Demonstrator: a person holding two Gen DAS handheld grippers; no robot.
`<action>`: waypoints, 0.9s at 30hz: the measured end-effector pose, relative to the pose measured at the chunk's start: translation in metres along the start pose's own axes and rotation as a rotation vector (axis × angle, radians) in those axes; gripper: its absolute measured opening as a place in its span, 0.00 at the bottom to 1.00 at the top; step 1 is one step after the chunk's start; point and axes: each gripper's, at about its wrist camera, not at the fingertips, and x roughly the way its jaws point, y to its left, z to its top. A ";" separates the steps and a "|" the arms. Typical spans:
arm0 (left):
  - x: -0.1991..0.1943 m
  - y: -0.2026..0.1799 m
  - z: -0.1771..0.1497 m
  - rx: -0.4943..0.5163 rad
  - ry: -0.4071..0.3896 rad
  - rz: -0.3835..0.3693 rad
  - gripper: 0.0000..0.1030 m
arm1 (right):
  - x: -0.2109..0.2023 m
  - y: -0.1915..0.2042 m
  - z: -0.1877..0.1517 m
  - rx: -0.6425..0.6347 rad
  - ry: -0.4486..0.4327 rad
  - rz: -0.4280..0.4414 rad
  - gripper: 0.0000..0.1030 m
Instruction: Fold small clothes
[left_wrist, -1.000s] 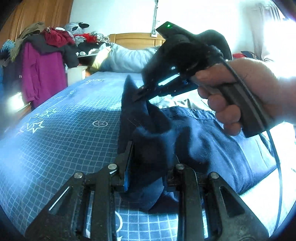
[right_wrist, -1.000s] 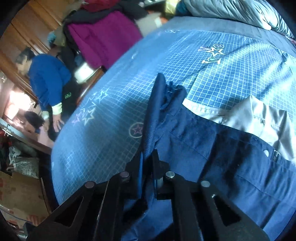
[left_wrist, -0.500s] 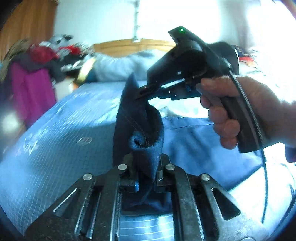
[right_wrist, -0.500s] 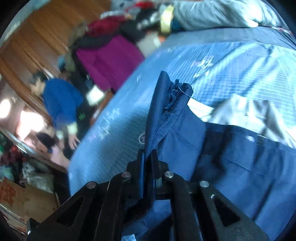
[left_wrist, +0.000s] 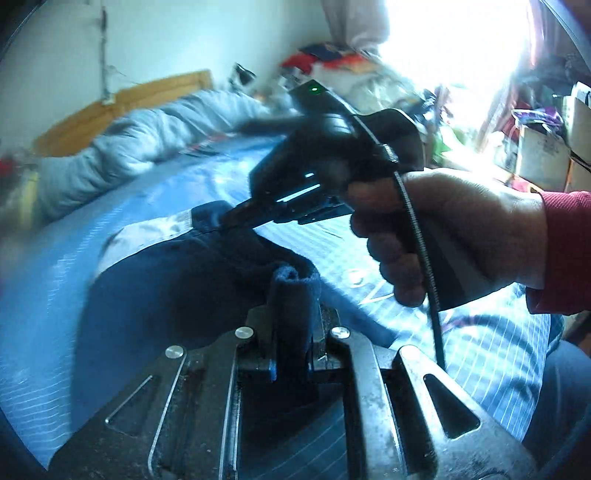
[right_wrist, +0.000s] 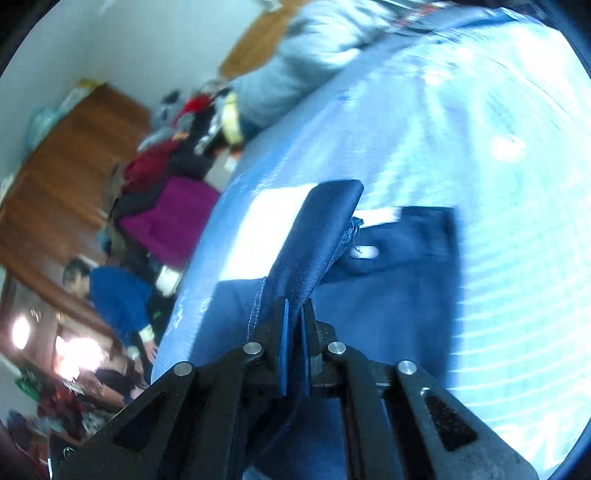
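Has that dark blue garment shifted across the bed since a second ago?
Yes. The navy garment now lies further from the purple clothes pile, carried across the blue checked bedsheet.

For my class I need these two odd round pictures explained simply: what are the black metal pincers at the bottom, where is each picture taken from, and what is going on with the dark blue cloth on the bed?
No robot is at work here. A person holds a two-finger gripper in each hand, and a small wide-angle camera on each gripper looks forward along its fingers, which is why the pictures bulge.

The left camera shows the left gripper at the bottom, shut on a bunched edge of the dark blue garment. Further off in that view is the right gripper, held by a hand in a red sleeve and also pinching the garment.

The right camera shows the right gripper's own view, its blue pads clamped on a fold of the same cloth.

The garment lies partly on the blue checked bedsheet, lifted where the grippers hold it. A grey quilt sits at the bed's far end. Both pictures are blurred.
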 end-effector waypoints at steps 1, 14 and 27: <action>0.011 -0.004 0.003 0.003 0.017 -0.015 0.10 | -0.002 -0.013 0.003 0.017 0.006 0.002 0.07; 0.035 -0.043 -0.004 0.070 0.181 -0.067 0.63 | 0.006 -0.087 0.002 0.084 0.109 0.003 0.17; -0.143 0.043 -0.068 -0.201 0.019 0.236 0.73 | -0.079 0.010 -0.101 -0.179 0.071 -0.135 0.43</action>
